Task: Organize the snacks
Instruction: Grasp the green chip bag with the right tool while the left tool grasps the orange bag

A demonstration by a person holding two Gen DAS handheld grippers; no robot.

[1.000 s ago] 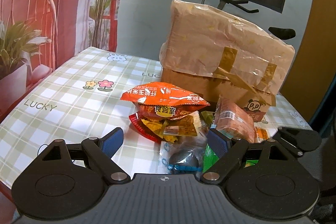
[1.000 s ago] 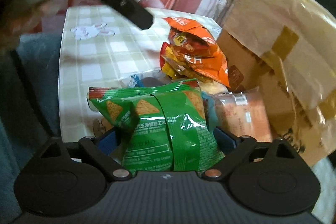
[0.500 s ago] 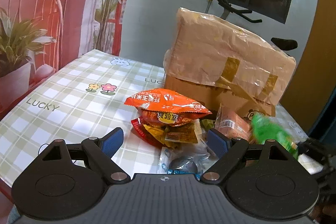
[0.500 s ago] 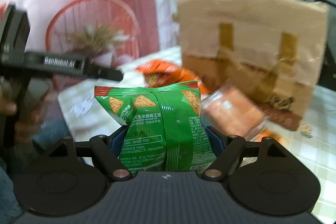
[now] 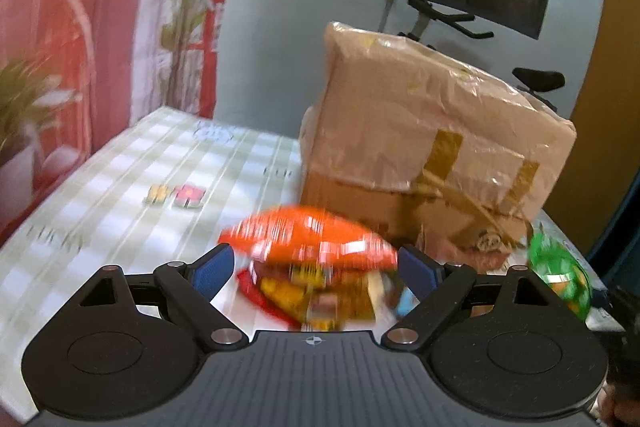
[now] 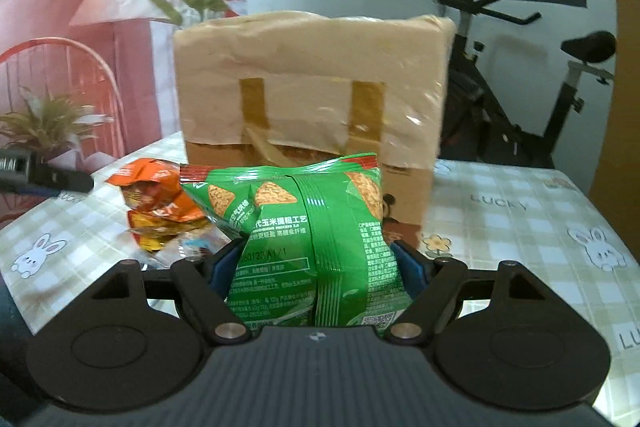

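Moved: your right claw (image 6: 316,263) has swung the green snack bag (image 6: 304,239) round to face the taped cardboard box (image 6: 312,83), clenched on its lower half, clear of the bench (image 6: 520,227). Left claw (image 5: 316,269): released, empty, nearing the orange packet (image 5: 312,241) atop the pile before the box.

Left wrist view: low over the checked tablecloth (image 5: 120,187), facing the taped cardboard box (image 5: 432,155) from its left corner, close to the orange snack bag (image 5: 308,239). Right wrist view: facing the same box (image 6: 312,83) front-on, very near the green chip bag (image 6: 312,239). Shared: box, orange bag (image 6: 152,187), tablecloth (image 6: 520,227), exercise bike (image 6: 520,87).
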